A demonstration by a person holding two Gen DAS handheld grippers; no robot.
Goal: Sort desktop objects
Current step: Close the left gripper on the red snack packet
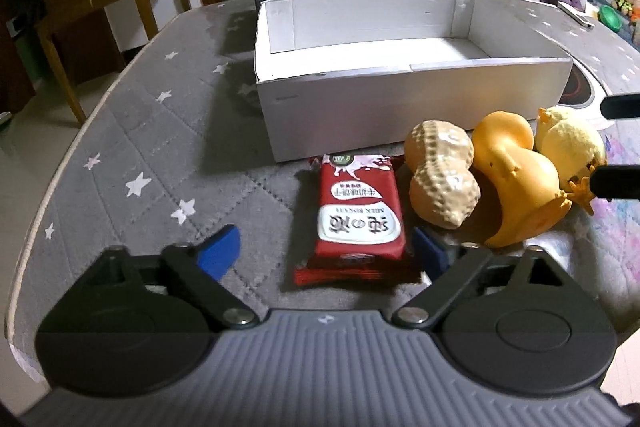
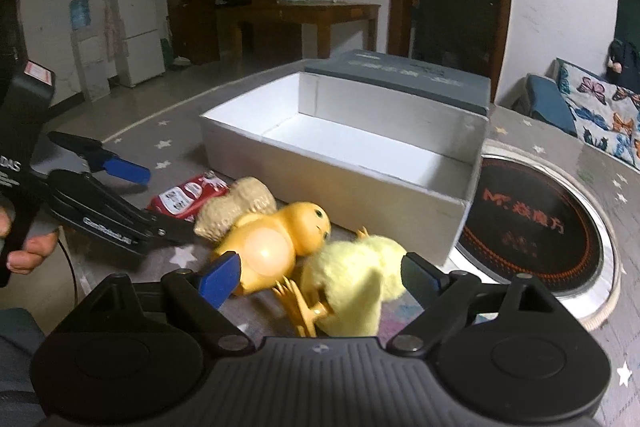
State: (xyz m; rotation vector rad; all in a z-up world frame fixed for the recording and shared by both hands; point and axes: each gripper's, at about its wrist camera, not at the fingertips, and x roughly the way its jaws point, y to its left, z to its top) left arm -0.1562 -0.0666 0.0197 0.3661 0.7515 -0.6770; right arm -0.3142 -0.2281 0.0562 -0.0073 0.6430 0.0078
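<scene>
left gripper (image 1: 324, 251) spread, straddling biscuit pack (image 1: 358, 215) | right gripper (image 2: 320, 273) spread around plush chick (image 2: 356, 279)

Both grippers look like the same model: left gripper (image 1: 324, 251) and right gripper (image 2: 320, 277) each have a ribbed grey housing, two big black round hubs, black link arms with shiny silver pivot screws, and blue finger pads (image 2: 220, 277). Seen from the right wrist view, the left one has white lettering along its black side and a thin black cable hanging off it. A bare-skinned hand (image 2: 30, 247) shows too.
</scene>
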